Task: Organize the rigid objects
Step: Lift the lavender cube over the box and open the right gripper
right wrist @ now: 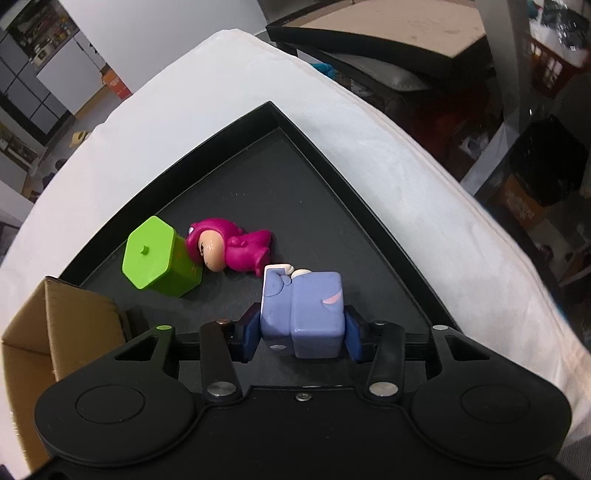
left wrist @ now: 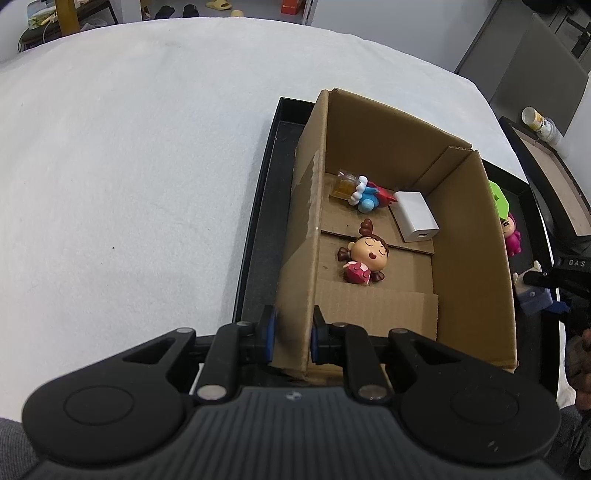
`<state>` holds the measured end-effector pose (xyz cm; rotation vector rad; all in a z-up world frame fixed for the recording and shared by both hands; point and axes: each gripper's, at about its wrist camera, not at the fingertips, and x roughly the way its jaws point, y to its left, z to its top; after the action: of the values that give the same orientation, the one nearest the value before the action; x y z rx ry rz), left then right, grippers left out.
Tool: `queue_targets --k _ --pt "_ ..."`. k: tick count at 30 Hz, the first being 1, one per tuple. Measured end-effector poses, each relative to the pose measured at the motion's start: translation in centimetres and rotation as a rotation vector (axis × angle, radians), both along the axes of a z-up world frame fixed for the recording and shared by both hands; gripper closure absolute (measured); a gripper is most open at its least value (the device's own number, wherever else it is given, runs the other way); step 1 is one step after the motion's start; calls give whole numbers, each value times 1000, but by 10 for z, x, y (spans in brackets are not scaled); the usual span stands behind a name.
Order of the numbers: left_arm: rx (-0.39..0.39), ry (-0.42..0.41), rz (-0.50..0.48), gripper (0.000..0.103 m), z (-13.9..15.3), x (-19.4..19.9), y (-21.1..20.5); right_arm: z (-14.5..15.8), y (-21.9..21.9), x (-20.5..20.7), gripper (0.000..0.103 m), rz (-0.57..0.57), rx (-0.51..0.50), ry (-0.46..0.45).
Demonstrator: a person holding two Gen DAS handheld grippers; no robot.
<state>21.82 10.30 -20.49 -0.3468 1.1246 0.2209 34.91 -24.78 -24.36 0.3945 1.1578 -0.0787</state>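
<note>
My left gripper (left wrist: 292,338) is shut on the near-left wall of an open cardboard box (left wrist: 476,258) that stands in a black tray (left wrist: 258,229). Inside the box lie a doll with brown buns (left wrist: 364,258), a white charger (left wrist: 415,216), a blue and red figure (left wrist: 369,197) and a small amber bottle (left wrist: 345,184). In the right wrist view my right gripper (right wrist: 301,334) is shut on a blocky blue-violet figure (right wrist: 303,314) on the tray floor (right wrist: 295,192). Beyond it lie a magenta doll (right wrist: 236,249) and a green hexagonal block (right wrist: 155,256), touching each other.
A white cloth (left wrist: 129,166) covers the table around the tray. A dark-framed side table (right wrist: 388,29) and room clutter lie past the table's far edge. A jar (left wrist: 541,123) stands on a shelf at the right. The box corner (right wrist: 62,314) is left of my right gripper.
</note>
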Motion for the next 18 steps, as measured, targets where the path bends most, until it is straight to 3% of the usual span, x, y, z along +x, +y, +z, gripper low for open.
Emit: queue_targets --k 18 --pt "-17 -19 6 86 5 -5 4 20 2 -20 59 25 100 -51"
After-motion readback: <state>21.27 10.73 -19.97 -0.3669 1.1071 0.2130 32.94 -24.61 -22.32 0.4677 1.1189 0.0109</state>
